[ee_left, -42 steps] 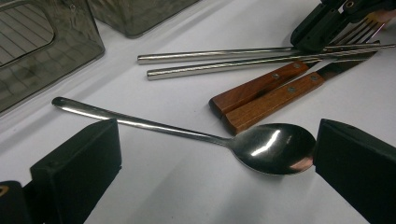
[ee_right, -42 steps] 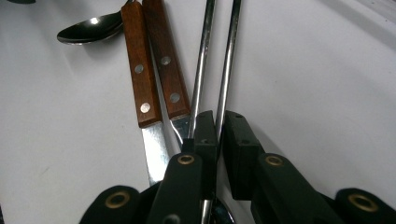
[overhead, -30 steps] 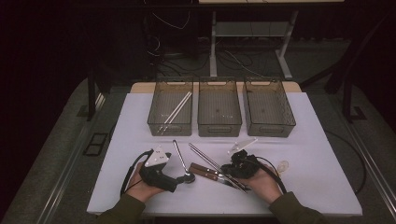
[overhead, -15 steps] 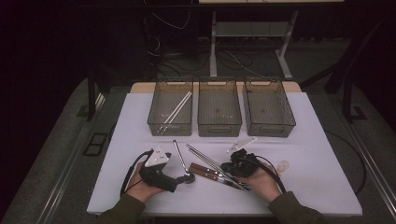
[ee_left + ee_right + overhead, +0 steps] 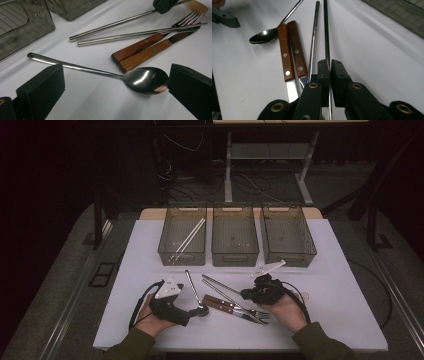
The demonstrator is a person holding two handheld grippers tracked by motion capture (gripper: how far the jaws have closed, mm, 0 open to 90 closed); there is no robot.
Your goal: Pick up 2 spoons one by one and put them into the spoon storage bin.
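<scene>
The fingers [image 5: 323, 72] of the right gripper [image 5: 329, 67] are clamped on one metal chopstick [image 5: 326, 30], which is best lifted level, clear of the fork [image 5: 303, 80].

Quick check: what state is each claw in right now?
Left claw: open, jaws either side of the spoon bowl.
Right claw: shut on a metal chopstick.

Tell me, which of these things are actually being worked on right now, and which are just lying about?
In the job:
- right claw, shut on one metal chopstick
- left claw, open around the spoon

Lying about:
- second metal chopstick
- wooden-handled knife and fork
- three bins; the left bin holds pale chopsticks
</scene>
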